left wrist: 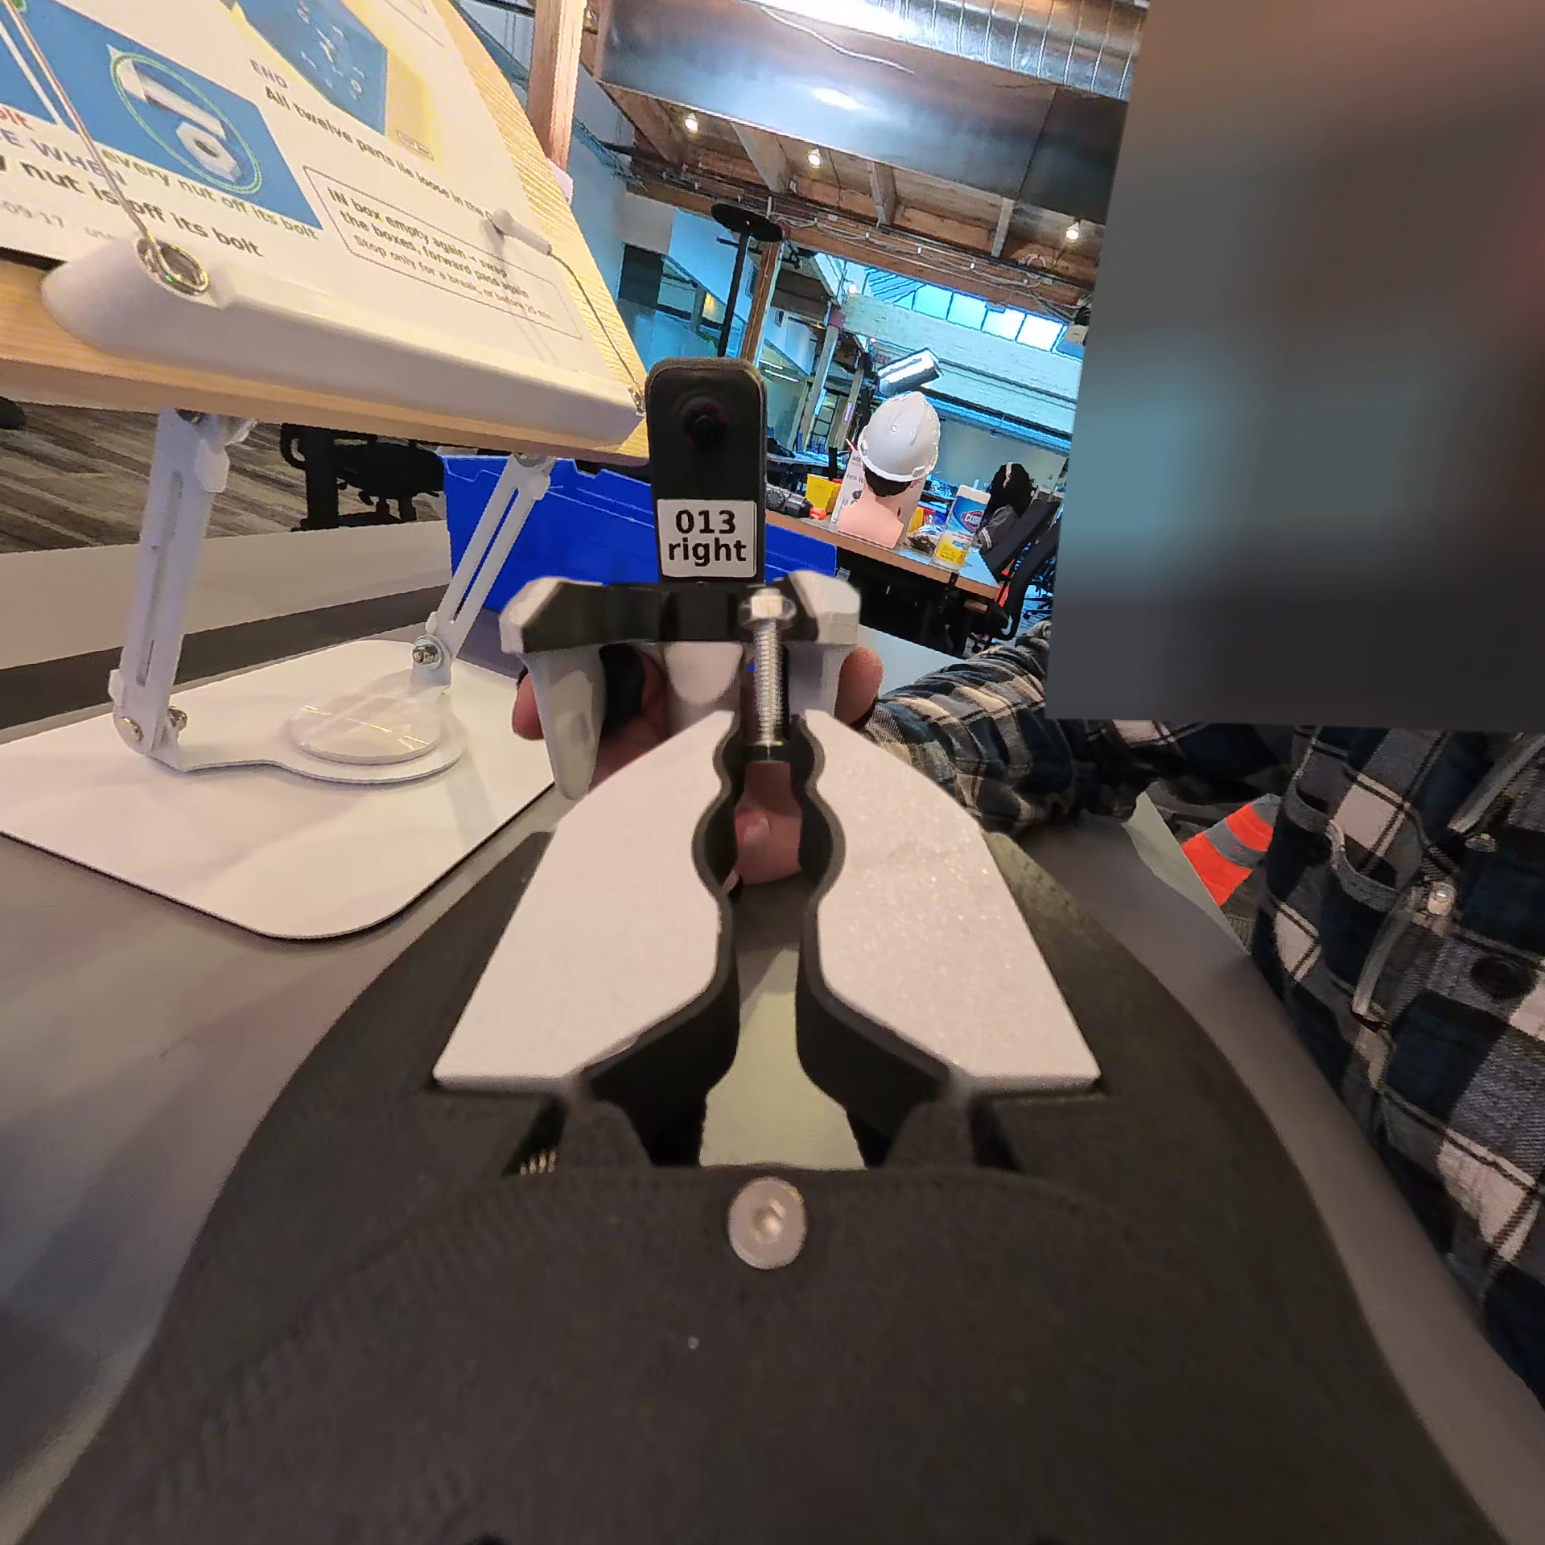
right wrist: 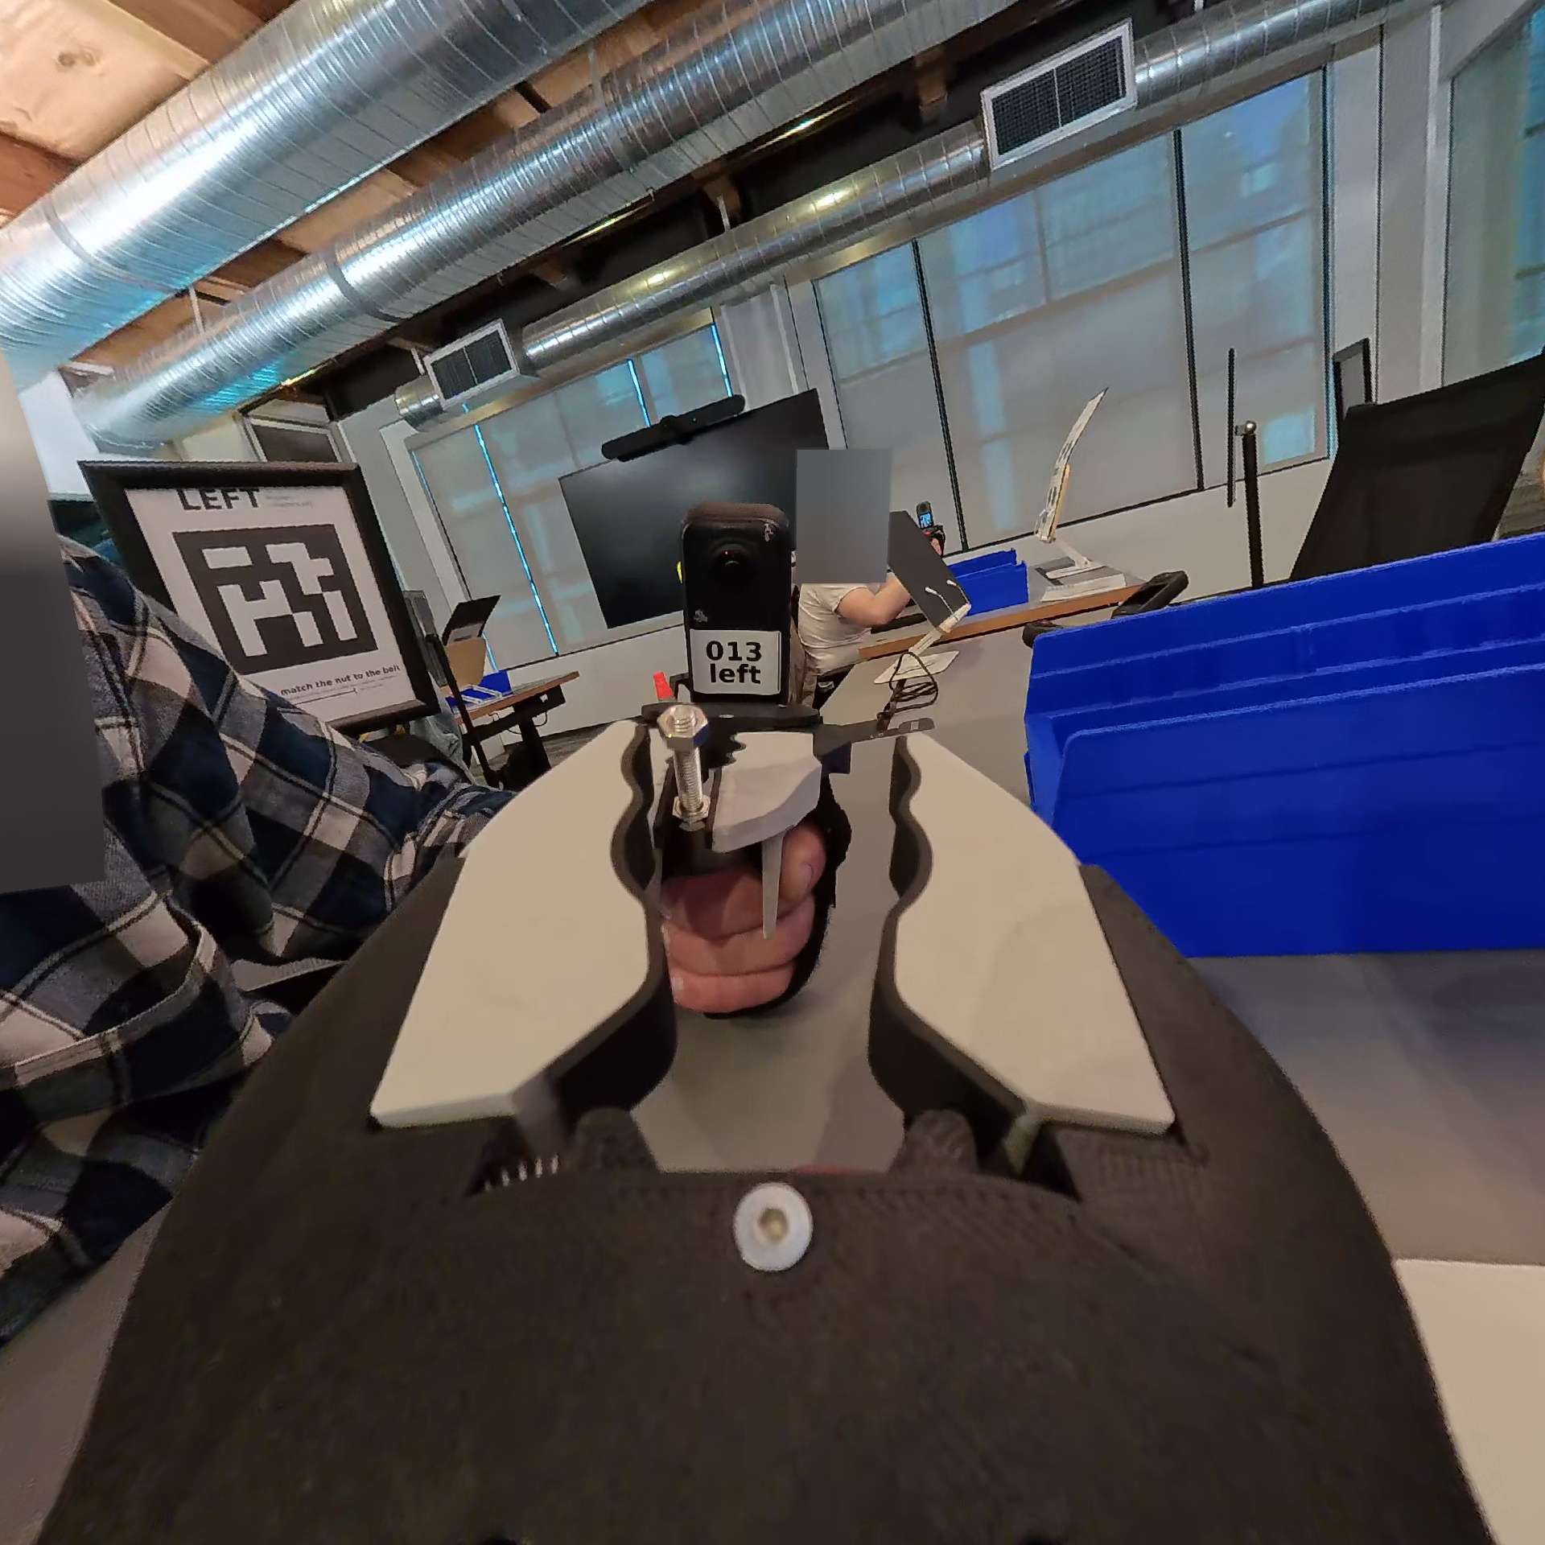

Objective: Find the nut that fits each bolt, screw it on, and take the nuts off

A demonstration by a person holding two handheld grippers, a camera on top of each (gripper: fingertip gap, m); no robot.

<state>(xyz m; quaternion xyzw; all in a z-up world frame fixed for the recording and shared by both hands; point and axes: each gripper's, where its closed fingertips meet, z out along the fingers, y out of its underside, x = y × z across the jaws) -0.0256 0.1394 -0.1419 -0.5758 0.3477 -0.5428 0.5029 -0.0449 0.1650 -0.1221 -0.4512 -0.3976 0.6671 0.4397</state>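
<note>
**Bolt held upright between two facing grippers, nut at the top of its thread**

The bolt (left wrist: 767, 669) stands vertical in mid-air, above the grey table (left wrist: 125, 986), its silver threaded shank bare for most of its length. Its lower end sits in the outermost notch of the left gripper (left wrist: 767, 748), whose white fingers (left wrist: 635, 836) are drawn close together and clamp it there; a washer-like collar shows at that point in the right wrist view. At the upper end a hexagonal nut (right wrist: 682, 726) is seated on the thread, with the tip of the bolt just showing through it. The right gripper (right wrist: 769, 769) faces the left one with its fingers (right wrist: 986, 903) spread wide apart and nothing between them; its left finger lies just beside the nut, though contact cannot be told.

The step in hand appears to be work on the nut, either the last of screwing it on or the start of taking it off; the frames do not settle which. The next move probably calls for the right gripper to centre its fingers about the flats of the nut, close on them, and turn about the bolt's axis while the left gripper holds the bolt firm. Misalignment would risk tilting the bolt in its notch.

A blue bin (right wrist: 1304, 752) stands on the table to the right; a tilted instruction board on a white stand (left wrist: 251, 752) stands to the left
</note>
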